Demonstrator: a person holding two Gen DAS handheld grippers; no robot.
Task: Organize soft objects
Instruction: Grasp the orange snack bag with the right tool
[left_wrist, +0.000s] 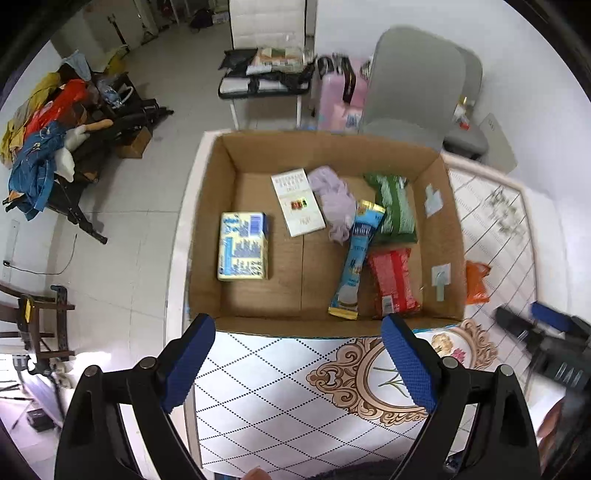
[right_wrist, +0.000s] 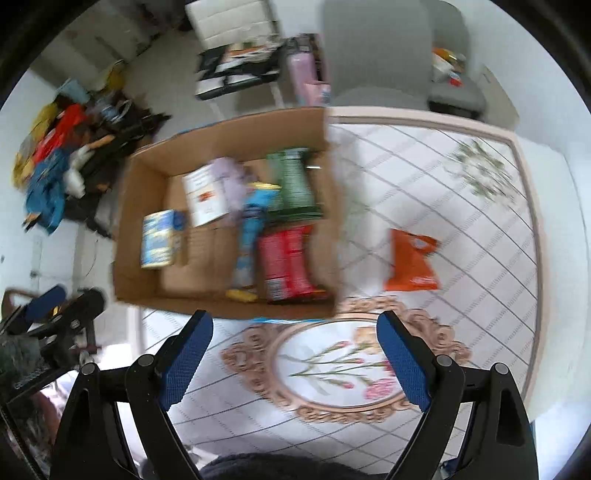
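Both claws, left claw and right claw, gape empty; next, the right must reach the crinkly orange plastic packet ahead-right, beside the brown cardboard box.

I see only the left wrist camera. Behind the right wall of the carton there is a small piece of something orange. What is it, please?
Observer: The right wrist view shows it whole: an orange packet, lying flat on the tablecloth, apart from the cardboard box.
Operator: Is the right gripper holding something? For me it is only a blur.
Observer: No. The right gripper is open, with nothing between its jaws.
Operator: Are other loose items near the packet?
Observer: None that I can see on the cloth around it, though this view is blurred.
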